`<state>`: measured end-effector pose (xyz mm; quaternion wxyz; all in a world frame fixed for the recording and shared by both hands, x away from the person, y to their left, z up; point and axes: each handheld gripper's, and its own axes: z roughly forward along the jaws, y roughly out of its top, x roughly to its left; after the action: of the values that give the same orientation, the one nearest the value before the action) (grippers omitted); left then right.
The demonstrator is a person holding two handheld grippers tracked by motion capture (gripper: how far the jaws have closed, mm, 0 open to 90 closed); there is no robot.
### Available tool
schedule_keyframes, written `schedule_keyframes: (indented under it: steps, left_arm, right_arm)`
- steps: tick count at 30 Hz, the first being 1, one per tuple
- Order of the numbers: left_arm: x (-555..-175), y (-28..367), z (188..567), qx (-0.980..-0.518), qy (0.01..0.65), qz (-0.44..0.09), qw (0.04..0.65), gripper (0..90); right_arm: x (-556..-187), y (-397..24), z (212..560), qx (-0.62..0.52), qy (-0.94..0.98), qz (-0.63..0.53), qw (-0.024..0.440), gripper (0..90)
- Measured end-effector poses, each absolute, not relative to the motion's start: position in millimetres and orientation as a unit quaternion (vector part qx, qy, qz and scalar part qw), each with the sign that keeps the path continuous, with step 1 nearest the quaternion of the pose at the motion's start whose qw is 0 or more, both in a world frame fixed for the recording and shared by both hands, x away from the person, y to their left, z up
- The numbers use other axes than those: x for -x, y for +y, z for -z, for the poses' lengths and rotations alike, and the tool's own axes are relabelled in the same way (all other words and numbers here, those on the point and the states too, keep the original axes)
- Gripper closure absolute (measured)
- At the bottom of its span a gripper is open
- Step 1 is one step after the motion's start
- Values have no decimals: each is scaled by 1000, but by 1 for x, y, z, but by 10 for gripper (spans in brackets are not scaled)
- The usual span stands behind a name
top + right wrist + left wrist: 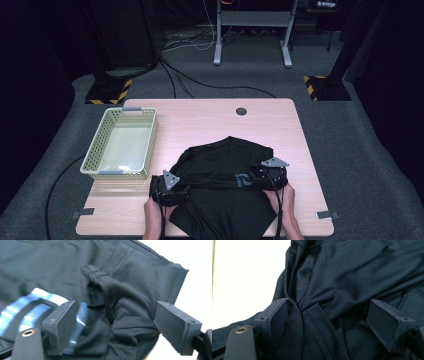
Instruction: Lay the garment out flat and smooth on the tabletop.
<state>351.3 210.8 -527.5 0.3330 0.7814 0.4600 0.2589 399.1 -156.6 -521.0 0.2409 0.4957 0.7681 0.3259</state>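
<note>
1. Two black grippers sit on a black, thin, floppy shirt (220, 175) that lies on the near half of a light wooden table (200, 112).
2. The shirt is partly folded, and its near edge reaches the edge of the table by the person.
3. The left gripper (170, 190) is at the left side of the shirt, held by the person's left hand (154, 220).
4. Seen from the left gripper view, the jaws stand wide apart. A bunched fold of the shirt (312, 315) with a stitched hem lies between them. It touches the left jaw, but the right jaw is clear of it, so the cloth is not pinched.
5. The right gripper (270, 176) is at the right side of the shirt, held by the person's right hand (285, 210).
6. Seen from the right gripper view, these jaws are wide apart too. A puffy bit of meshy sleeve (125, 305) lies loose between them, and they do not squeeze it.
7. A shiny pale blue logo (30, 310) is printed on the shirt, right by the right gripper.
8. A pale green plastic basket (95, 150) with holes in its walls stands on the left of the table, just beside the shirt.
</note>
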Motion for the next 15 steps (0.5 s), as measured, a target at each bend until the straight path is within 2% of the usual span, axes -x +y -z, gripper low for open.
schedule_keyframes:
  steps: [4, 9, 11, 12, 13, 15]
  left_arm:
    - [-354, 218, 527, -782, 460, -258, 333, 185]
    - [-355, 219, 528, -782, 458, -258, 334, 185]
    - [-355, 219, 528, -782, 458, -259, 334, 185]
    - [-354, 219, 528, -783, 457, -260, 332, 186]
    - [-354, 219, 528, -783, 456, -261, 333, 186]
    - [-353, 222, 528, -784, 456, -260, 333, 186]
  right_arm:
    - [-398, -166, 516, -502, 758, -334, 248, 172]
    - [-402, -154, 499, -471, 765, -348, 268, 298]
    - [-407, -139, 496, -445, 784, -336, 272, 374]
    - [-412, -132, 496, -434, 796, -324, 271, 451]
    - [-416, -126, 497, -426, 804, -315, 270, 568]
    - [-424, -120, 500, -423, 811, -302, 269, 726]
